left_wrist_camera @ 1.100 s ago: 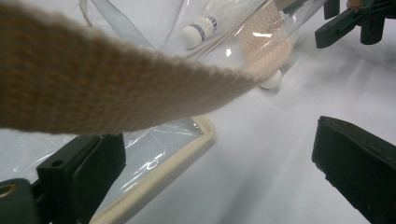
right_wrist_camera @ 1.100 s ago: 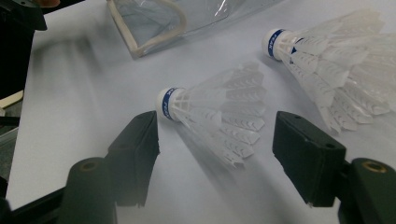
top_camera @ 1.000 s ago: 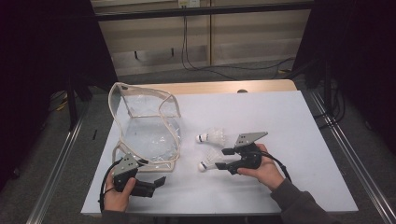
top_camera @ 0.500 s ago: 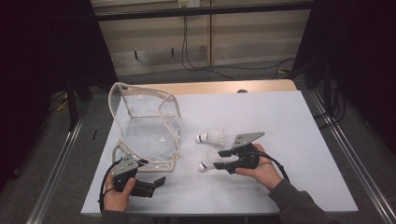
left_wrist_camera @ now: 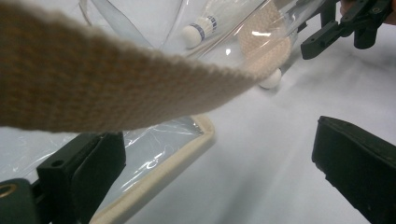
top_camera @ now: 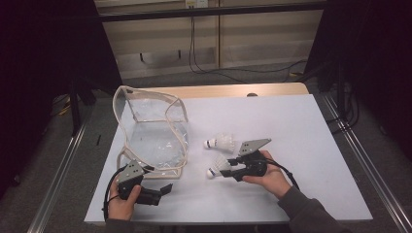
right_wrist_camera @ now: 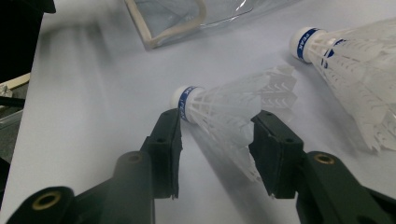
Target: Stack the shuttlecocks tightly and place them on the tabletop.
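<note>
Two white shuttlecocks with blue bands lie on the white table point(top_camera: 301, 126). My right gripper point(top_camera: 228, 170) point(right_wrist_camera: 217, 135) has just been closing on the nearer shuttlecock point(top_camera: 217, 168) point(right_wrist_camera: 219, 107). One jaw now touches its cork end and the other its skirt. The second shuttlecock point(top_camera: 221, 143) point(right_wrist_camera: 345, 60) lies loose just beyond. A clear plastic bag point(top_camera: 153, 131) with beige trim stands at the left. My left gripper point(top_camera: 167, 189) point(left_wrist_camera: 215, 172) rests open beside the bag's front edge, holding nothing. The bag's woven strap point(left_wrist_camera: 93, 79) crosses close in front of its camera.
The table's front edge runs just below both hands. Metal rails flank the table left and right, with dark floor around them. Cables hang on the wall behind. The right half of the table is bare white surface.
The right gripper's jaws have narrowed around the nearer shuttlecock. Both hands have stayed in place, and the bag and the other shuttlecock have not moved.
</note>
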